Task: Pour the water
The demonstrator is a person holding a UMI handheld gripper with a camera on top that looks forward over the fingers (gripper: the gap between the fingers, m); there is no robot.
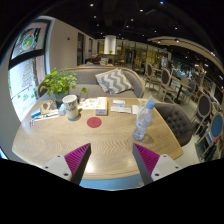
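Your tool [110, 160] hangs above the near edge of the desk [60, 140], its two purple pads [75, 157] spread wide apart and gripping nothing; only bare wood shows between them. The water bottle [144, 120], clear and with a pale cap, stands upright beyond the right-hand finger, close to the desk's right edge, with a dark seat [178, 122] just past it. A small red coaster [94, 122] lies near the middle, ahead of the gap between the fingers. The light-coloured cup [71, 107] sits farther back and to the left, next to a potted plant [58, 84], with books or papers [96, 103] and a flat box [122, 105] beyond. The likeliest hazards follow from this layout. The bottle is tall and narrow and stands near the edge, so an off-centre approach could nudge it over or off the desk. Whether its cap is sealed cannot be told; a capped bottle would not pour. Cup and bottle are well apart, so the carry crosses the papers, where a spill would land. A thin plastic wall may buckle if you squeeze hard.
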